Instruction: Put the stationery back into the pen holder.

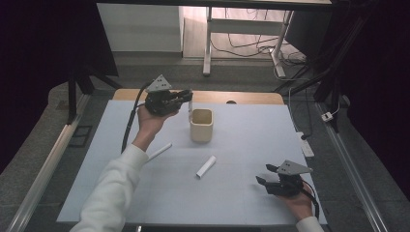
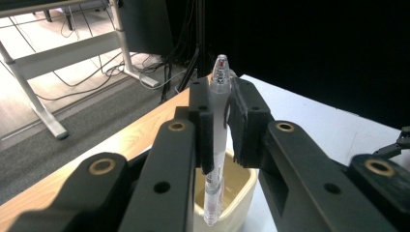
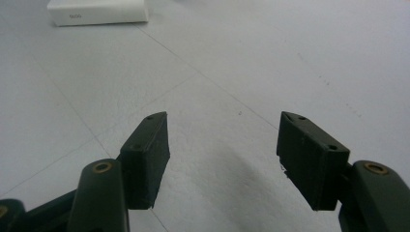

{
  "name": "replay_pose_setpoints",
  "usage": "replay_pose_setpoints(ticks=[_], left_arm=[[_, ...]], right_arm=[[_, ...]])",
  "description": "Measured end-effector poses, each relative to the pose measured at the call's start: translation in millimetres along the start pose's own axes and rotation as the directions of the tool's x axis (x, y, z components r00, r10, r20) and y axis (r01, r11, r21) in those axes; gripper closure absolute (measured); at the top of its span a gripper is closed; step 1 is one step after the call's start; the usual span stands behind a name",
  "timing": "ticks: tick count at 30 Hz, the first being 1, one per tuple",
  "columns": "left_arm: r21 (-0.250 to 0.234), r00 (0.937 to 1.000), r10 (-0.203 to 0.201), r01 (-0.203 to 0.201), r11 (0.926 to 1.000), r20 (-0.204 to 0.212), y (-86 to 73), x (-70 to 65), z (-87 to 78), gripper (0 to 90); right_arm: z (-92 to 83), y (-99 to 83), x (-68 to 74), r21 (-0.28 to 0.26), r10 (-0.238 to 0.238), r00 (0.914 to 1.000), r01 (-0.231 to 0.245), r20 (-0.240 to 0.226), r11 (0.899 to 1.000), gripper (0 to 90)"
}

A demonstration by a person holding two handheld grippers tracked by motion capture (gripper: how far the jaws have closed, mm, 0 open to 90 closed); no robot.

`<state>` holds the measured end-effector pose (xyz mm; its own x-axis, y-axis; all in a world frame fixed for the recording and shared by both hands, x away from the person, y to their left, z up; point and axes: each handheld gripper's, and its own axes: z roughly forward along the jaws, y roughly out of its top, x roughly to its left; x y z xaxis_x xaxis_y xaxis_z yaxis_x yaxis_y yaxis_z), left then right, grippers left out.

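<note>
My left gripper (image 1: 187, 98) is raised over the far middle of the table, shut on a white pen (image 1: 190, 107) that it holds upright. In the left gripper view the pen (image 2: 218, 96) stands between the two pads (image 2: 205, 130), its lower end hanging just above or inside the mouth of a cream cup (image 2: 241, 191). The cup (image 1: 201, 125) stands upright on the mat. My right gripper (image 1: 267, 174) rests low at the near right, open, with nothing between its jaws (image 3: 222, 150).
A thin white pen (image 1: 160, 151) lies left of centre, and a short white tube (image 1: 206, 166) lies in the middle; it also appears as a white tube (image 3: 99, 12). The pale mat (image 1: 241, 198) covers a wooden table (image 1: 251, 97). Desk legs and cables stand beyond.
</note>
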<state>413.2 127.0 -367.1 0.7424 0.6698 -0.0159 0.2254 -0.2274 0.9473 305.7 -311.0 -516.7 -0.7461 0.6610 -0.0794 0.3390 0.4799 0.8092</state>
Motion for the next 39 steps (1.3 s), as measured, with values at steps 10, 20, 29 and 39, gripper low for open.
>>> replay_pose_setpoints(ticks=[10, 20, 29, 39], left_arm=[[0.004, 1.0000, 0.004, -0.004, 1.0000, 0.002, 6.4, -1.8, 12.3, 79.5], [0.002, 0.9997, -0.023, 0.023, 0.9997, 0.011, 5.1, -0.7, 25.9, 79.5], [0.021, 0.9996, -0.026, 0.025, 0.9995, 0.010, 0.9, -0.9, 34.7, 79.3], [0.021, 0.9995, -0.024, 0.024, 0.9995, 0.022, -4.7, -0.6, 35.6, 55.0]], right_arm=[[-0.7, 0.1, -0.4, 0.000, 0.000, 1.0000, 0.000, 0.002, 1.000, 35.5], [-0.8, 0.2, -0.2, -0.001, 0.000, 1.0000, 0.000, 0.002, 1.000, 35.5], [-1.0, 0.1, -0.5, 0.000, 0.000, 1.0000, 0.000, 0.002, 1.000, 35.4], [-0.9, 0.0, -0.6, 0.000, -0.001, 1.0000, 0.001, 0.003, 1.000, 35.4]])
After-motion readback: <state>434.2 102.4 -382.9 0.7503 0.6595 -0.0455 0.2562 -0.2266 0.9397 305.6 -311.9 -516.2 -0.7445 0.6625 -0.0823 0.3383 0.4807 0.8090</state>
